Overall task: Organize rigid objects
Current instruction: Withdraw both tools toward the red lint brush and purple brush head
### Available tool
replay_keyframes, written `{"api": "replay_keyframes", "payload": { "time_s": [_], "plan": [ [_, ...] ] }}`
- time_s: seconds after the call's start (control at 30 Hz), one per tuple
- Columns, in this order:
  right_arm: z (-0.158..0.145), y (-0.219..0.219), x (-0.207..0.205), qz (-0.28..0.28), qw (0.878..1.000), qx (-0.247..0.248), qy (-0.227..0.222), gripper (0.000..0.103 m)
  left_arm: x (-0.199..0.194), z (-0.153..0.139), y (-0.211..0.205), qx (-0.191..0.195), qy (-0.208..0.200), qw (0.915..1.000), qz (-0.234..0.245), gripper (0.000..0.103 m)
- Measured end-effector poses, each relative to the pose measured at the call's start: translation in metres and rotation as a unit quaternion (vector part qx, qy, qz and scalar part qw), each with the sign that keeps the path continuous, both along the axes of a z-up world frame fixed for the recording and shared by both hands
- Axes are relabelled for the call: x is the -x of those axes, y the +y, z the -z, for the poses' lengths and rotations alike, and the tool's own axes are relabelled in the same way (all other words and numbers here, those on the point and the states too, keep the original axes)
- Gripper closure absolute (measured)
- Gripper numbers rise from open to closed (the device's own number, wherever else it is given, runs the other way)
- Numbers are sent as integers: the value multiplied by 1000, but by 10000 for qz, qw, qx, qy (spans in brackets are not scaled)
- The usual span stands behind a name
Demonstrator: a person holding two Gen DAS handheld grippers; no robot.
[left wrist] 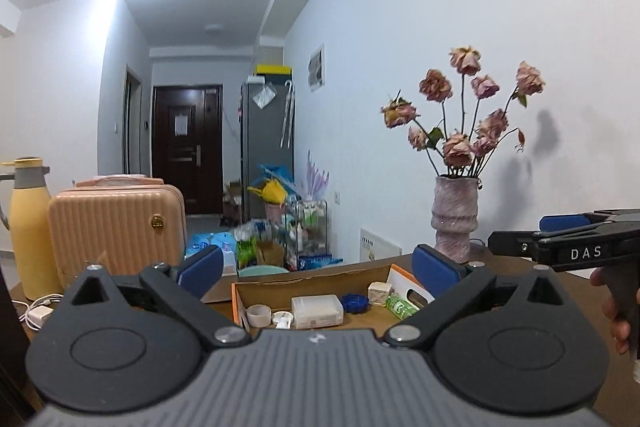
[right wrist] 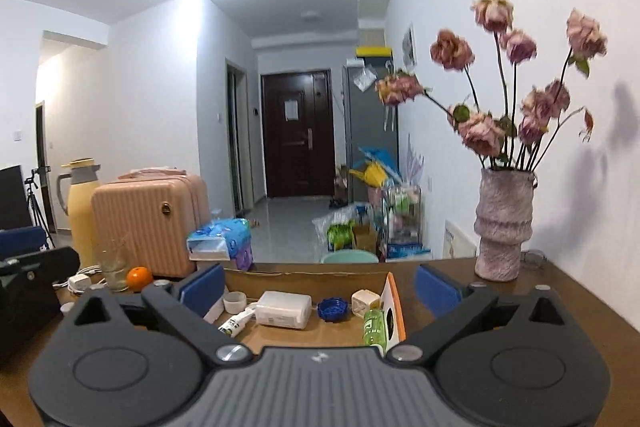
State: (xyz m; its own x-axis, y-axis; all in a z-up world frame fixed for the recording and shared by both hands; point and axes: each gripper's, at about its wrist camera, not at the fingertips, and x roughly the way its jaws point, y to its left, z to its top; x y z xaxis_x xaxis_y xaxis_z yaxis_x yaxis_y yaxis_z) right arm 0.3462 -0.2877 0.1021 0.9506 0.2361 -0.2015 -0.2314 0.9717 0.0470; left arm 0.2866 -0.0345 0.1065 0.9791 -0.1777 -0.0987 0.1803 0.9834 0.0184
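Both grippers' fingers (left wrist: 200, 269) released (empty), cardboard box (right wrist: 304, 277) of small items just beyond them

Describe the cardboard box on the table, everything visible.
The cardboard box is a shallow, open-topped brown tray with an orange-and-white end flap standing up on its right. It sits flat on the wooden table, left of the vase. Inside lie a white case, blue cap, tape roll, green bottle and spray bottle. No fingers touch it.
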Motion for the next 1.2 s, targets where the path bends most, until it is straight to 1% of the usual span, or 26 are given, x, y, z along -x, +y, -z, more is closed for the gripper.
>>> {"api": "replay_keyframes", "payload": {
  "time_s": [0.1,0.23,0.33,0.37,0.4,0.57,0.63,0.7,0.77,0.83,0.97,1.07,1.13,1.2],
  "plan": [
    [8,1,25,-83,9999,2,-97,0,23,9,1,36,-114,9999,-26,0],
    [25,6,60,15,9999,109,-64,0,58,24,7,122,-148,9997,-128,0],
    [42,9,92,25,9997,225,-29,0,91,38,10,-87,-323,9994,-134,0],
    [48,9,102,0,9997,258,-56,0,105,44,11,-151,-407,9988,-206,0],
    [53,9,112,-23,9996,268,-79,0,115,50,12,-147,-449,9986,-228,0],
    [82,13,160,-44,9996,224,-187,0,161,72,16,-57,-439,9990,-19,0],
    [92,17,178,-41,9993,265,-270,0,171,75,17,-126,-406,9990,122,0],
    [102,19,194,-54,9991,274,-305,0,176,76,15,-243,-493,9982,238,0],
    [110,20,202,-48,9993,242,-264,0,178,77,15,-271,-586,9974,317,0],
    [116,20,207,-66,9995,235,-196,0,176,80,14,-231,-564,9977,307,0],
    [127,21,205,-71,9995,316,-44,0,165,95,12,-240,-245,9990,278,0],
    [134,18,197,-84,9997,180,117,0,154,108,10,-292,-16,9992,288,0],
    [139,16,188,-87,9995,58,291,0,146,116,9,-316,146,9990,297,0],
    [144,15,177,-16,9989,44,469,0,139,122,10,-324,246,9987,292,0]
  ]
}}
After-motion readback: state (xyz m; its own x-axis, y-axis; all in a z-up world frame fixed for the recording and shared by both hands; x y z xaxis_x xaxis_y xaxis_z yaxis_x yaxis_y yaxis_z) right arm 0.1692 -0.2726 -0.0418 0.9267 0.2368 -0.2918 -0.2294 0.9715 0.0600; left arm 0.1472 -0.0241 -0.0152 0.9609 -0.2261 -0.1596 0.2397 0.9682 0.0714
